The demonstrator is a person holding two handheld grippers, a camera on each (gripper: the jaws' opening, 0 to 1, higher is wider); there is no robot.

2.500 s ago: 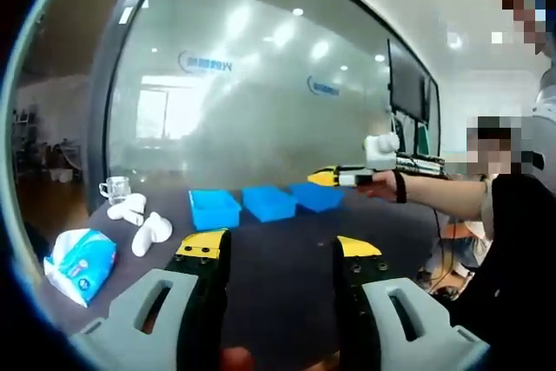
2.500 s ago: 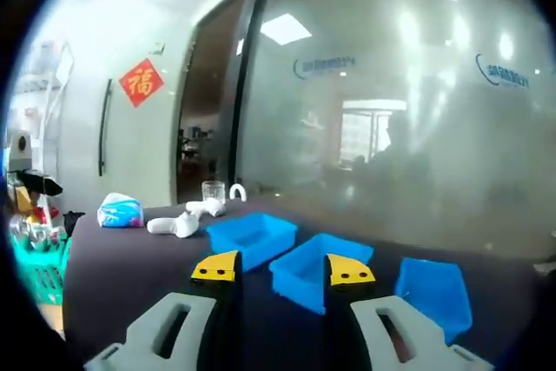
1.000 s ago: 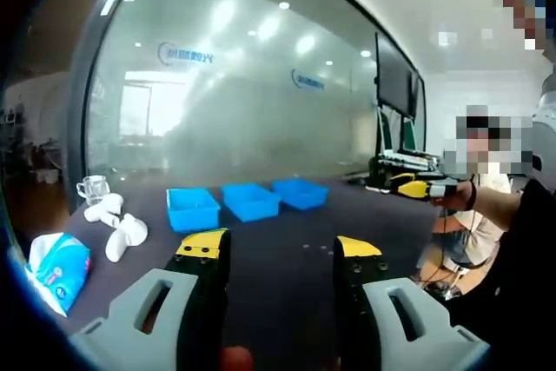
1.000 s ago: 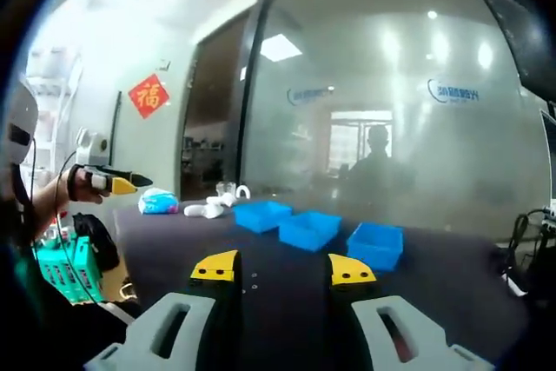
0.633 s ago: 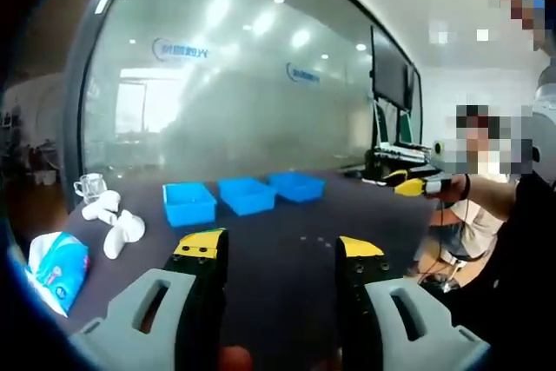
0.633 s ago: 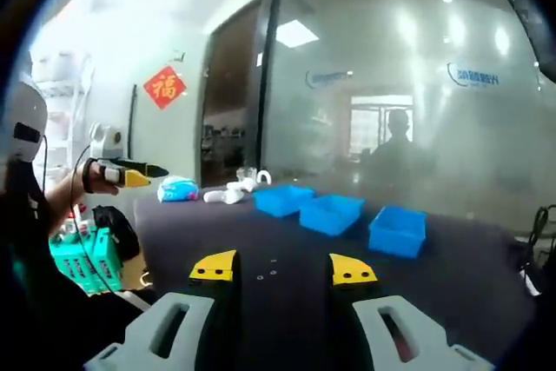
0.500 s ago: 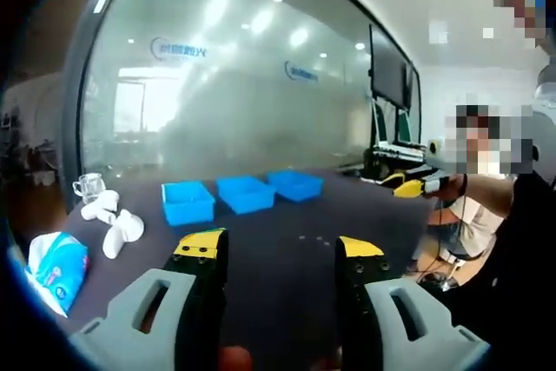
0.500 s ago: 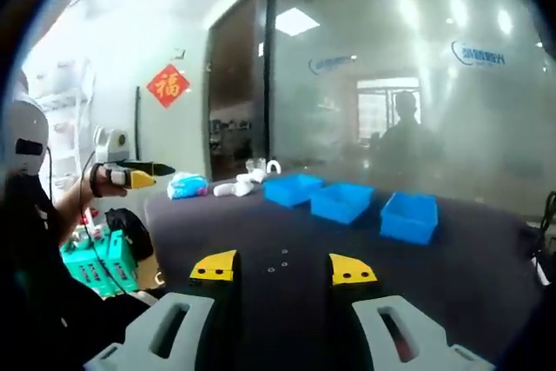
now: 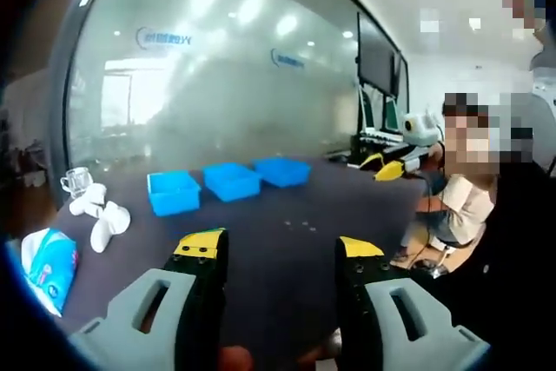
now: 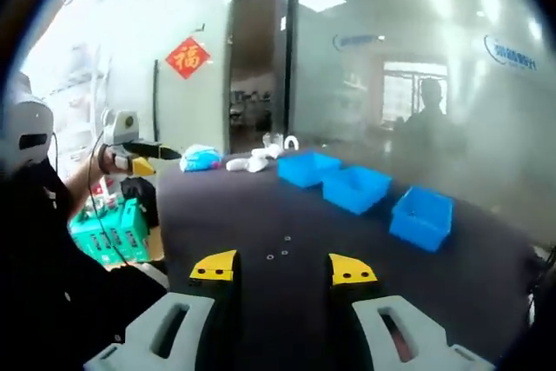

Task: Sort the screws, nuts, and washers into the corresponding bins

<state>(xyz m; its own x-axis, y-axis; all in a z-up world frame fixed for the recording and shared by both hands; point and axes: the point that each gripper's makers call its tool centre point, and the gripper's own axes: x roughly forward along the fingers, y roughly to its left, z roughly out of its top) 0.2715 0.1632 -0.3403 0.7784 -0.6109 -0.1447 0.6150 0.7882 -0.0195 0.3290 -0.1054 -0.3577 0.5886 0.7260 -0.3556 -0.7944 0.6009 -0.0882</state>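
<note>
Ahead of the right gripper (image 10: 283,272), jaws apart and empty, small fasteners (image 10: 281,248) lay on the dark table (image 10: 217,215), nearer than the left gripper (image 9: 278,248), also apart; blue bins (image 10: 356,188) stood beyond.

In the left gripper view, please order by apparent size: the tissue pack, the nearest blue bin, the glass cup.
1. Tissue pack, though it lies closest to the camera, so this is unsure.
2. Nearest blue bin, about similar in apparent size.
3. Glass cup, clearly smallest.
</note>
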